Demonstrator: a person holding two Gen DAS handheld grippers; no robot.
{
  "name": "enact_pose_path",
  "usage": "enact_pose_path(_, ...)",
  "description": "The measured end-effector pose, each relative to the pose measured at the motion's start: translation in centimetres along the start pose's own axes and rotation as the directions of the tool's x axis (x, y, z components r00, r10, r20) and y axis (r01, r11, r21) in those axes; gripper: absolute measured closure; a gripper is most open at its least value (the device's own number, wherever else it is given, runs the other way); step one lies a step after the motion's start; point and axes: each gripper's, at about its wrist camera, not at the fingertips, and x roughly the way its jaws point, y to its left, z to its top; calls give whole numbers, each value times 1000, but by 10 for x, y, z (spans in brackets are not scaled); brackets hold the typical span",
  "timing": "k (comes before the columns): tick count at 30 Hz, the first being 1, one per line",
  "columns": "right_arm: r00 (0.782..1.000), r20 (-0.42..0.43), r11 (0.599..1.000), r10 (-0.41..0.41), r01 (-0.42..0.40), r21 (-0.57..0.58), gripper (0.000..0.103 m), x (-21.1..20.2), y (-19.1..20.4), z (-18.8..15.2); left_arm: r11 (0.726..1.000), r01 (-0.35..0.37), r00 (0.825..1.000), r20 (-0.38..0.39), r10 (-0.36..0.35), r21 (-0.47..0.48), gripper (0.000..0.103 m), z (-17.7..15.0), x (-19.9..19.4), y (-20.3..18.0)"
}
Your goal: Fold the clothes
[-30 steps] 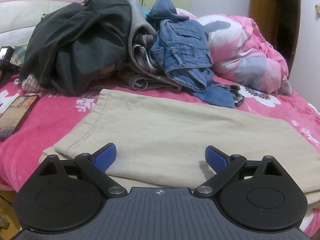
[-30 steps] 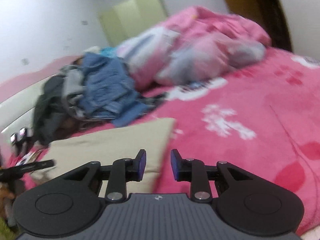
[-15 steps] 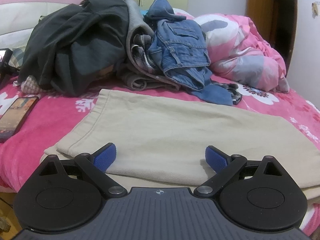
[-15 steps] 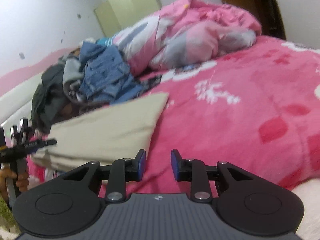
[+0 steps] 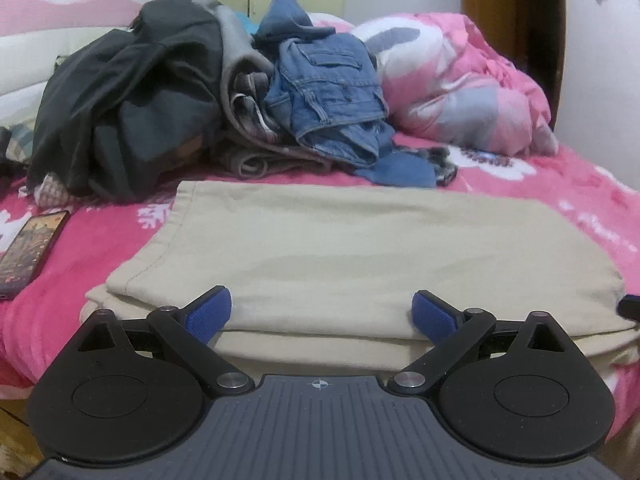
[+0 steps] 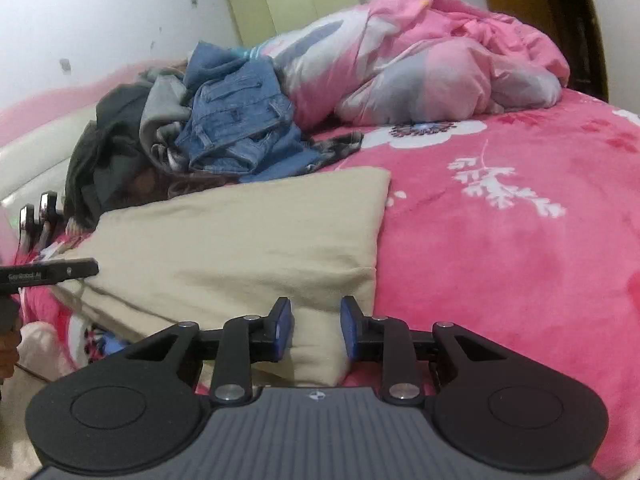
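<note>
A beige folded garment point(image 5: 360, 248) lies flat on the pink floral bedspread point(image 5: 104, 232), with a lower layer showing along its near edge. My left gripper point(image 5: 322, 312) is wide open at that near edge, its blue pads point(image 5: 208, 314) over the cloth and nothing between them. In the right wrist view the same beige garment point(image 6: 240, 240) fills the left half. My right gripper point(image 6: 316, 332) hovers at the garment's near right corner, fingers a narrow gap apart, not clamped on the cloth. The left gripper's side point(image 6: 48, 272) shows at the left edge.
A pile of unfolded clothes sits behind the garment: a dark jacket point(image 5: 128, 112), grey pieces and blue jeans point(image 5: 328, 92). A pink and grey quilt point(image 5: 460, 92) is bunched at the back right. A phone point(image 5: 28, 248) lies left on the bedspread. A brown door point(image 5: 516, 20) stands beyond.
My right gripper has swung from the bare bedspread to the beige garment's right corner, keeping the same narrow gap. The left gripper has edged slightly forward and stays wide open.
</note>
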Motion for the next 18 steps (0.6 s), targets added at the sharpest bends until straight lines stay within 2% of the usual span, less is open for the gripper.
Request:
enact_pose_path(13,999,-41,999,-32,32,0,73,-4,9,13,1000,3,1000,19,-4,3,2,-6,1,2)
enact_pose_path(18,1000,11,999,-9,8,47,73,-14,11,31,1000,11,1000,22,-11,-6,2,-6,1,3)
